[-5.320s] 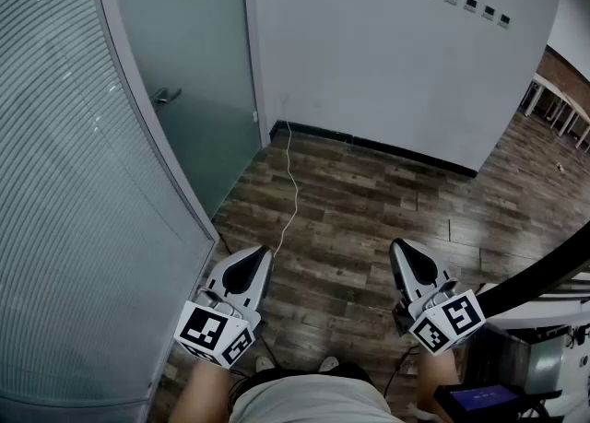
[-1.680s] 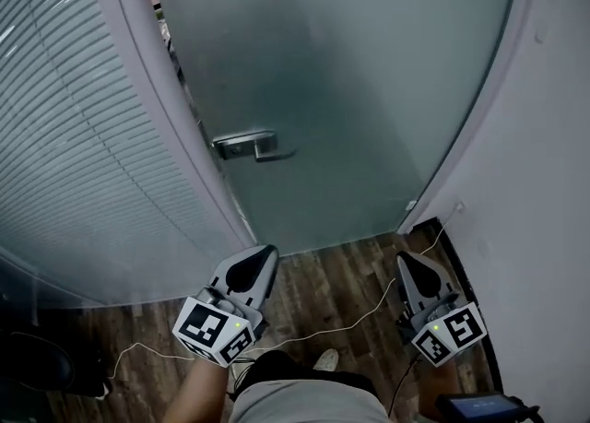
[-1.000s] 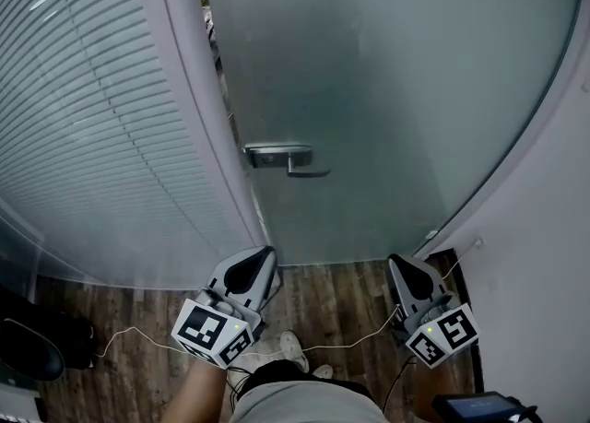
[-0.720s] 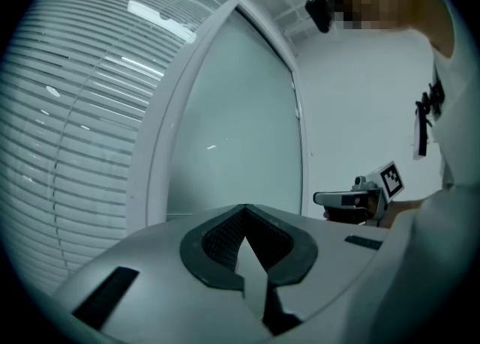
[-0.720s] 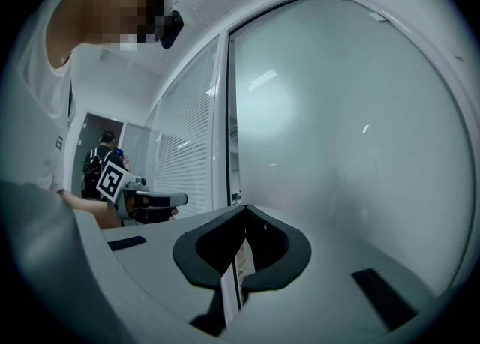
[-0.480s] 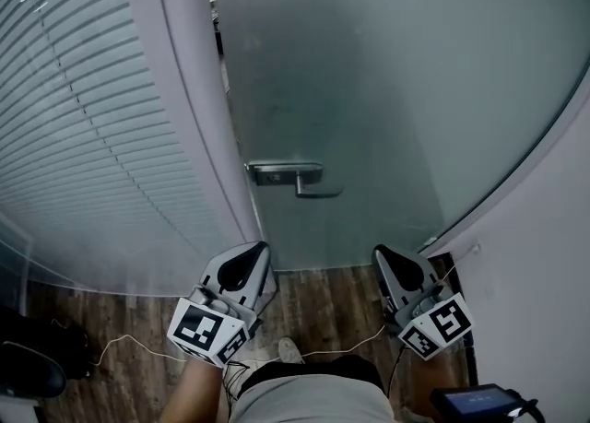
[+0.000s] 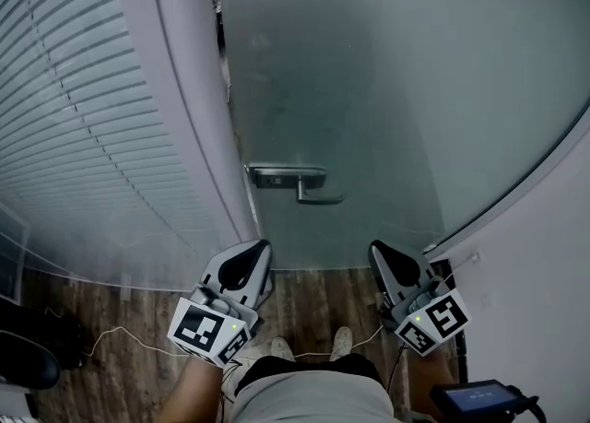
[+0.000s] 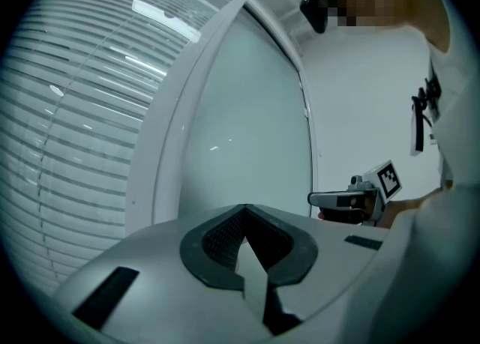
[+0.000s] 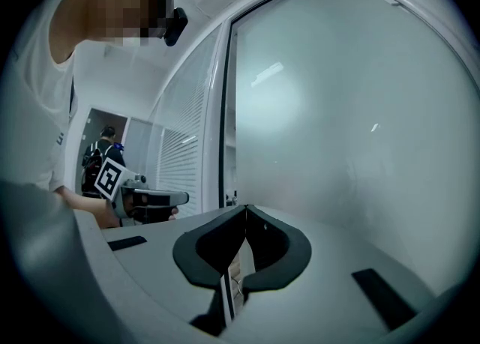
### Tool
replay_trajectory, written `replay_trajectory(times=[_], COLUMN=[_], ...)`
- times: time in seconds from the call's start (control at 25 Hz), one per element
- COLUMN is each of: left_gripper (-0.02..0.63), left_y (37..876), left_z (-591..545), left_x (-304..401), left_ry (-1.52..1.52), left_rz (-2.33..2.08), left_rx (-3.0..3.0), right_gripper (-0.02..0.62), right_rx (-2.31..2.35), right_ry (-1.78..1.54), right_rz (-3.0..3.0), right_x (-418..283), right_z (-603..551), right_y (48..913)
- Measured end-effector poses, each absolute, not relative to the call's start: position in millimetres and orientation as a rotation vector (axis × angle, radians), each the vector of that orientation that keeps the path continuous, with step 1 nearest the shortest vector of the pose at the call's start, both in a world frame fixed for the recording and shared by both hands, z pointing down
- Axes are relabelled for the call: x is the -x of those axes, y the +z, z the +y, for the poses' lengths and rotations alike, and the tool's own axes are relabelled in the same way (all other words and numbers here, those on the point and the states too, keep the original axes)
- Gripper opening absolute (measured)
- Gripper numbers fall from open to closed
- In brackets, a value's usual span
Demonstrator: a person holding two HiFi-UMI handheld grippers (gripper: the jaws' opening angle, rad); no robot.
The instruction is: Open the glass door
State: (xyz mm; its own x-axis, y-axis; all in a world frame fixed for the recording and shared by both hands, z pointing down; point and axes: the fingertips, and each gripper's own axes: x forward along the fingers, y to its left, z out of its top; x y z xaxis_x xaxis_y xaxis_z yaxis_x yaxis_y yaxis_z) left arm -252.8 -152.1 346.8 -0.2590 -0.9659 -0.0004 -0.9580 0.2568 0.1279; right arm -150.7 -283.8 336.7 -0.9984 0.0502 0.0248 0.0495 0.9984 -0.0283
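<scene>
Left tongs closed, right tongs closed, both pointing level

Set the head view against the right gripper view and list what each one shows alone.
Head view only: a clear look at the door handle, the wood floor and the wearer's shoes. Right gripper view only: a second person with a backpack far off past the partition. Both: the frosted glass door, the slatted partition, the left gripper and the right gripper, each with its fingers closed together.
</scene>
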Motion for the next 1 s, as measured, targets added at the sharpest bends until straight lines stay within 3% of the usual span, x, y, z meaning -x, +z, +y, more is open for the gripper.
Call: replay_trajectory(times=[0.48, 1.0], left_gripper=[-0.002, -0.002], left_y=[373.0, 379.0], left_z=[-184.4, -166.7], left_x=[250.8, 239.0], left_ry=[-0.161, -0.152], left_rz=[-2.449, -2.464], left_rx=[-1.753, -1.693], right_gripper=[0.006, 0.189], right_rx=[0.185, 0.244], right_ry=[0.074, -0.013], right_rz=[-3.016, -2.855], right_x=[184.6, 229.2], right_z=[-332.8, -339.8], right_y=[387.5, 442.9])
